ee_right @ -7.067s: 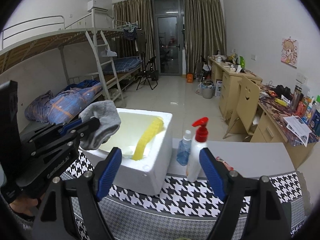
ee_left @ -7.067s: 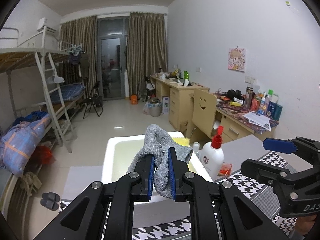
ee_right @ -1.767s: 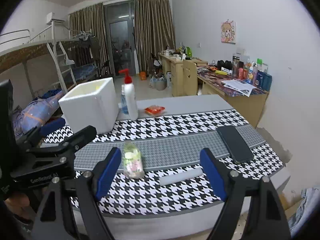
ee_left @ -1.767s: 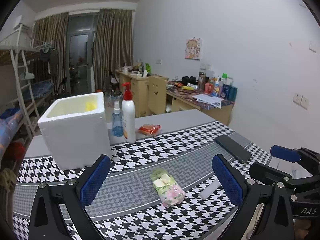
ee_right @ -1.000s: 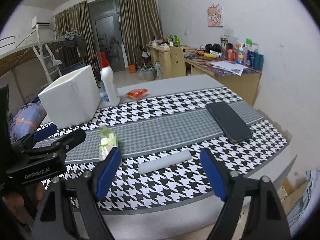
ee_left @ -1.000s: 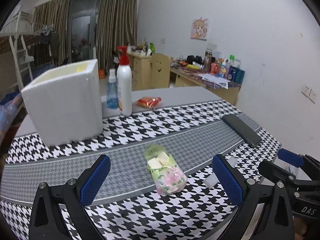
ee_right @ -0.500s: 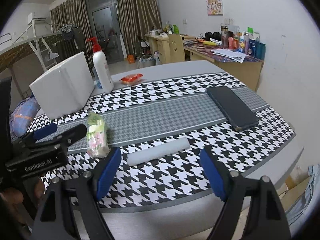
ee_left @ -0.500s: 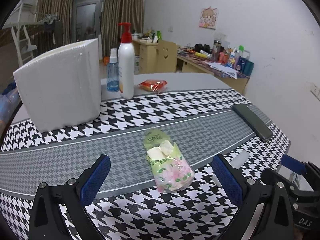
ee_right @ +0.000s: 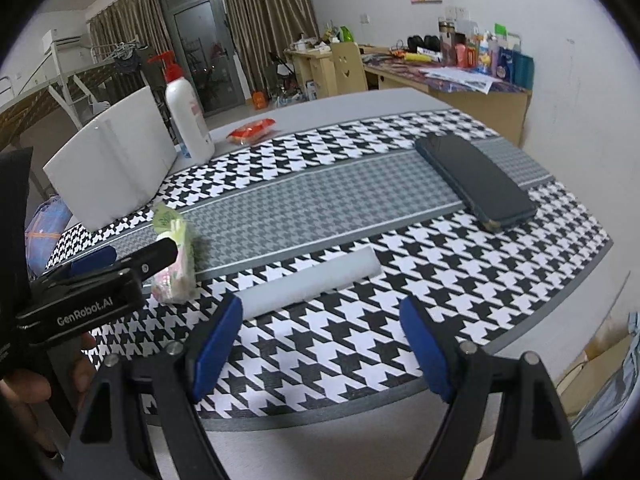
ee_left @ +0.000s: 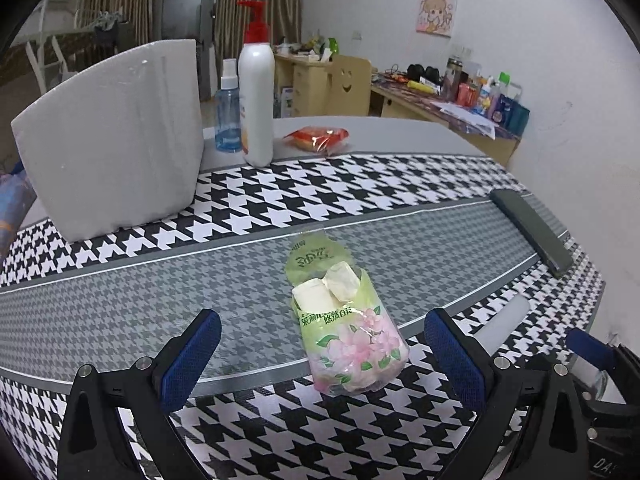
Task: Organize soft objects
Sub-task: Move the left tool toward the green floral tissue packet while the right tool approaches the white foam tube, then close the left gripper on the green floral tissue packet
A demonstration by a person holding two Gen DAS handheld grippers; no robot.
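A soft green floral tissue pack lies on the houndstooth tablecloth, between the fingers of my open, empty left gripper. It also shows in the right wrist view. A white foam roll lies just ahead of my open, empty right gripper; its end shows in the left wrist view. The white foam box stands at the table's far left and also shows in the right wrist view. Its inside is hidden.
A white pump bottle, a blue spray bottle and a red snack packet stand beyond the box. A dark phone lies at the right. The table edge is close below my right gripper.
Both grippers have come lower and closer to the table. The tissue pack now sits between my left fingers and the foam roll lies just ahead of my right fingers.
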